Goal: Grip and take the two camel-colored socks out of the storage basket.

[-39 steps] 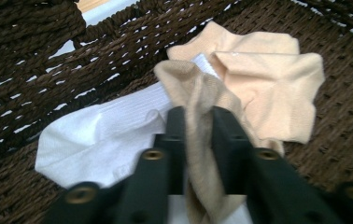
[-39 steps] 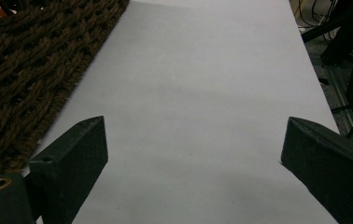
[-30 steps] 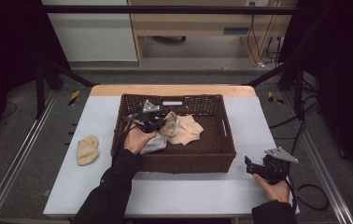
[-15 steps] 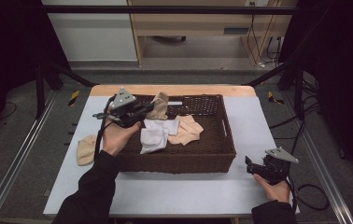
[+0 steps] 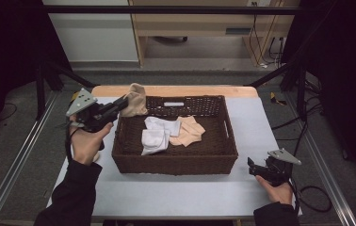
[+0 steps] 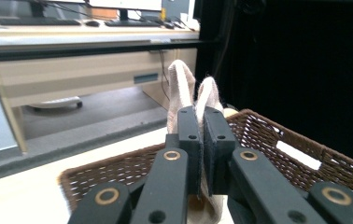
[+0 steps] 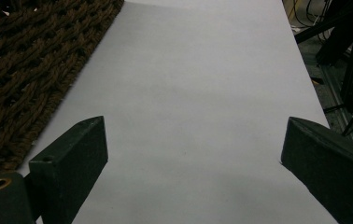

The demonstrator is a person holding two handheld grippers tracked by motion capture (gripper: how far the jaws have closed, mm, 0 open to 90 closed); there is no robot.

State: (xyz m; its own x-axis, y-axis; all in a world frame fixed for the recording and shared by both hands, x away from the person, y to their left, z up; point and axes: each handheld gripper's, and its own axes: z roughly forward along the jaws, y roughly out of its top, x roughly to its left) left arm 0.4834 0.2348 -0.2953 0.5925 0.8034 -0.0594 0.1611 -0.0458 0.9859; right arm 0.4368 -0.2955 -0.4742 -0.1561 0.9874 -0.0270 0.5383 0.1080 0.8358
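Our left gripper clamps a beige sock, held aloft over the far left corner of the brown basket; in the left gripper view the sock sticks up past the pressed-together jaws. Our right gripper rests on the table beside the basket's near right corner, jaws spread wide with nothing between them.

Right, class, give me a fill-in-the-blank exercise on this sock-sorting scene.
1. The left gripper is shut on a beige ____.
2. The white sock lies inside the ____.
3. The right gripper rests with its jaws ____.
4. The basket is ____ in colour.

Missing words: sock; basket; open; brown
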